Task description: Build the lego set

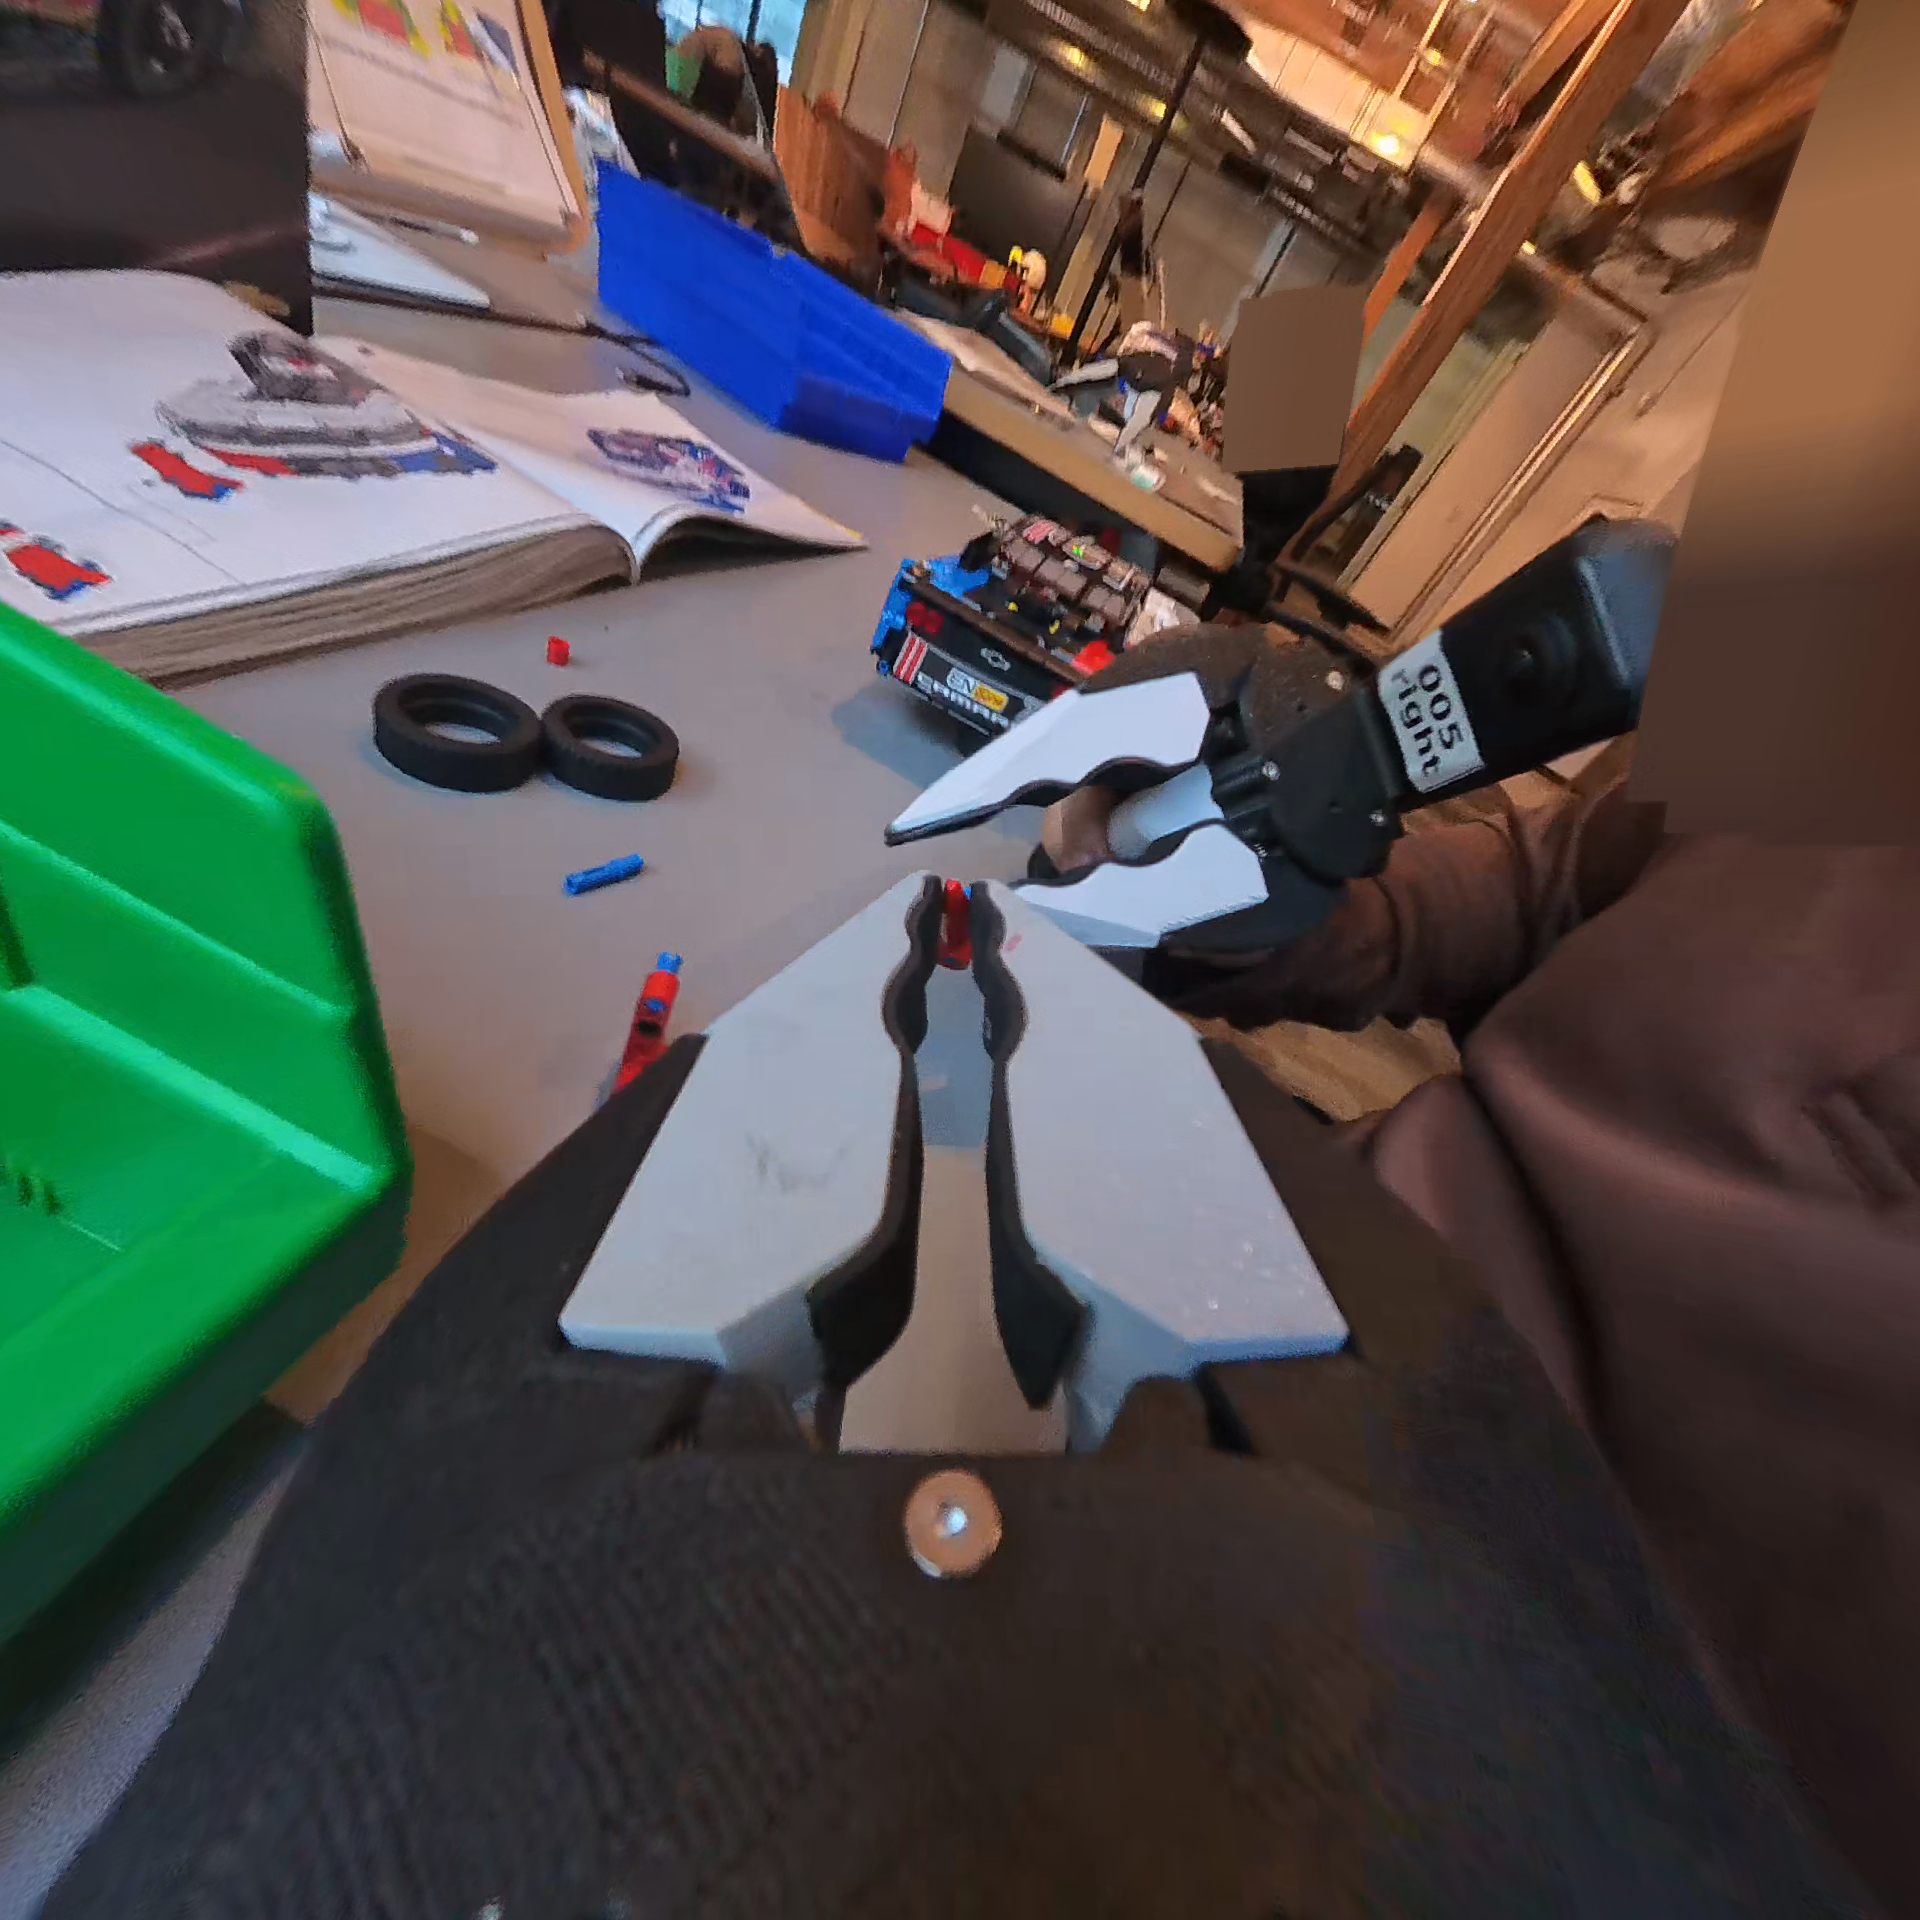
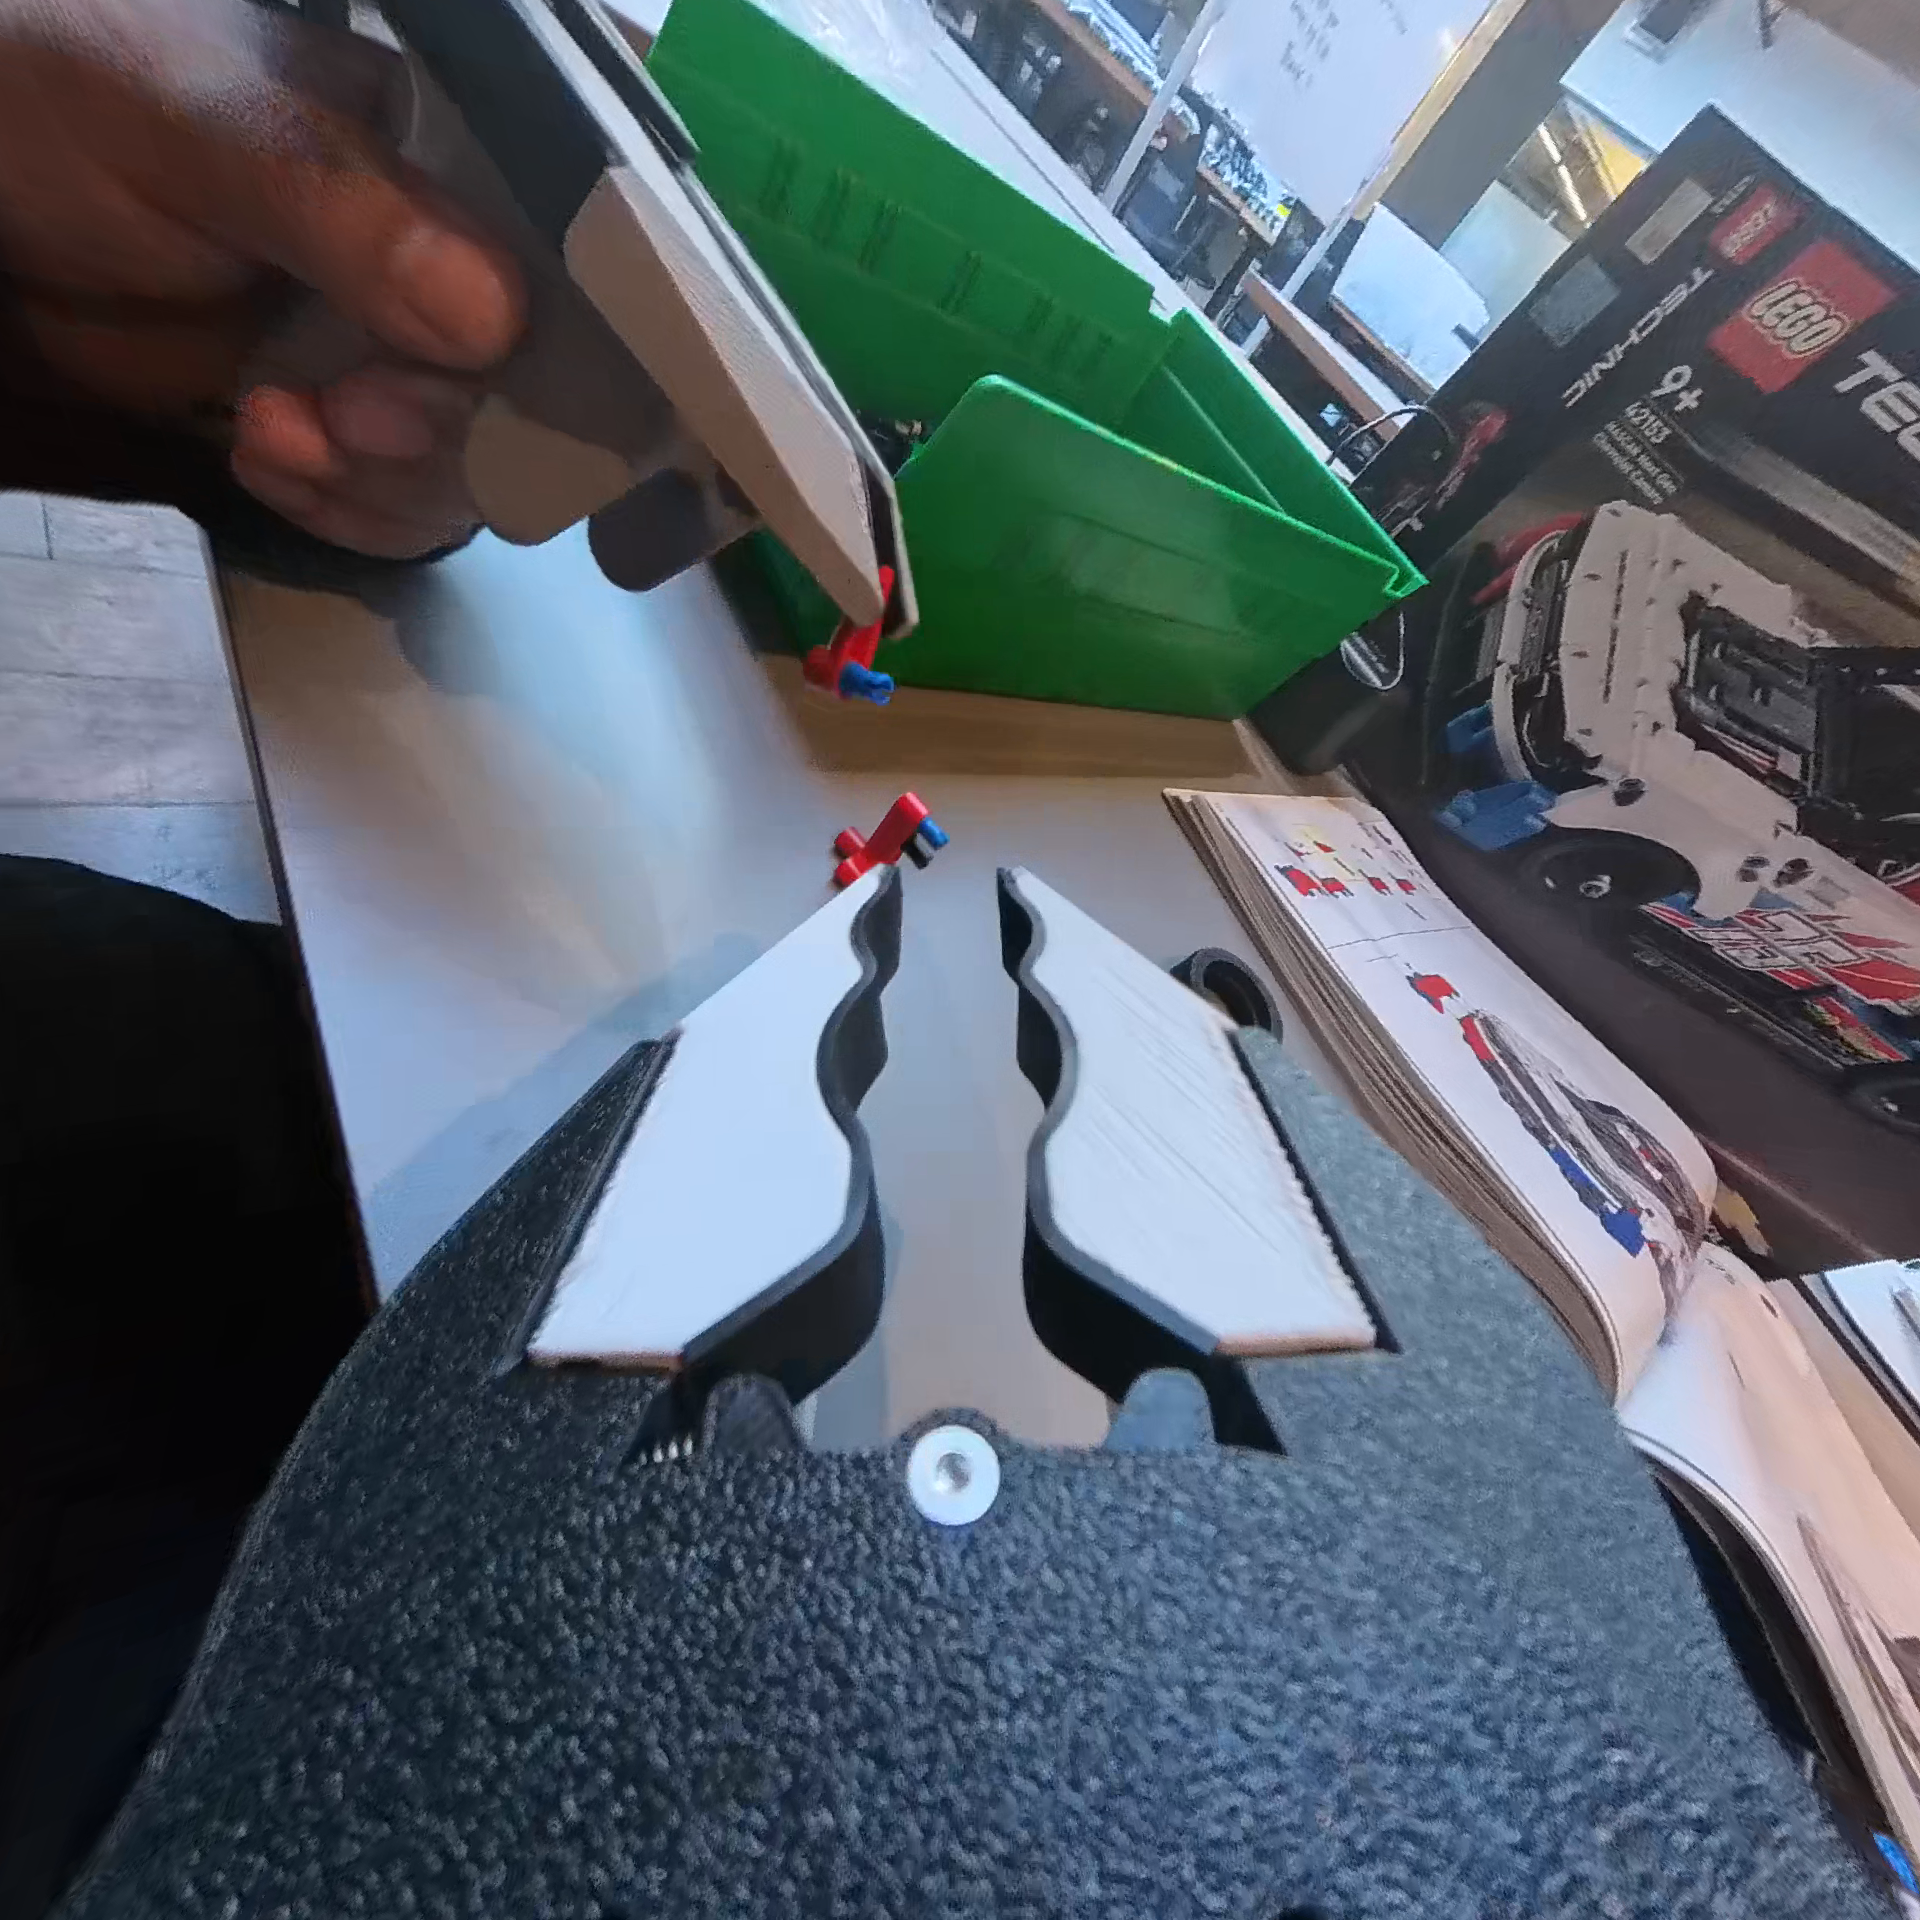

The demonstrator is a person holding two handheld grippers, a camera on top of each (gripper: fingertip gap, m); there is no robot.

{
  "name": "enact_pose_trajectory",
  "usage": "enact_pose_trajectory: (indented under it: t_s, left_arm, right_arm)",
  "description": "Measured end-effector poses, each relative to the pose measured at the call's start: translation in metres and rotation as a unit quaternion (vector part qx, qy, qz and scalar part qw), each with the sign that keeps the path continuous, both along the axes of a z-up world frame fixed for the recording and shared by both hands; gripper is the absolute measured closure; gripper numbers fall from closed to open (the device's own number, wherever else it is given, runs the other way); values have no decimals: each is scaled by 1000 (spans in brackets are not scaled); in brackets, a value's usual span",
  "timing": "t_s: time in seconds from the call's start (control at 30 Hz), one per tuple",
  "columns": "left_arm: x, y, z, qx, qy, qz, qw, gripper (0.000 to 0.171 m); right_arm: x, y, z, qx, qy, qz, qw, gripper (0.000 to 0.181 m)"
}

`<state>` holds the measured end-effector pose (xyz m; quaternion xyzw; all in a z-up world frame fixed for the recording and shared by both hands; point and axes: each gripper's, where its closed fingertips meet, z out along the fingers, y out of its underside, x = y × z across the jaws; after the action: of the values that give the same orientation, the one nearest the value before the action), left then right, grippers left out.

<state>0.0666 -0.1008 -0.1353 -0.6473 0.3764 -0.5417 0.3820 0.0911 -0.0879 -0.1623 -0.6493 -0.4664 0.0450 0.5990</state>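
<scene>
Red connector [image 1: 954, 923] pinched in left tongs [image 1: 951, 896]; right tongs [image 2: 948, 883] parted.

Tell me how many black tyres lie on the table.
2. One tyre and a second tyre lie touching, in front of the open instruction book. More may be hidden.

A green bin [image 1: 156, 1039] sits at the table's [image 1: 790, 790] left edge, with a second green bin [image 2: 1091, 561] visible behind it in the right wrist view; a stack of blue bins [image 1: 769, 322] stands farther back, and a cluttered workshop fills the background
</scene>
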Motion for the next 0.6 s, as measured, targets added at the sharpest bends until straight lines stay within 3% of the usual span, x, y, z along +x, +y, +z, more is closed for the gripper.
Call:
enact_pose_trajectory:
  t_s: [0.13,0.43,0.6]
  left_arm:
    - [-5,7,11,34,-30,13,999,169]
    - [-15,38,18,79,-36,113,990,169]
    - [-9,35,12,83,-15,100,991,169]
  right_arm:
    - [2,4,6,-15,32,-1,999,164]
    - [28,28,16,-92,140,-58,984,167]
    - [29,31,12,-102,135,-66,983,167]
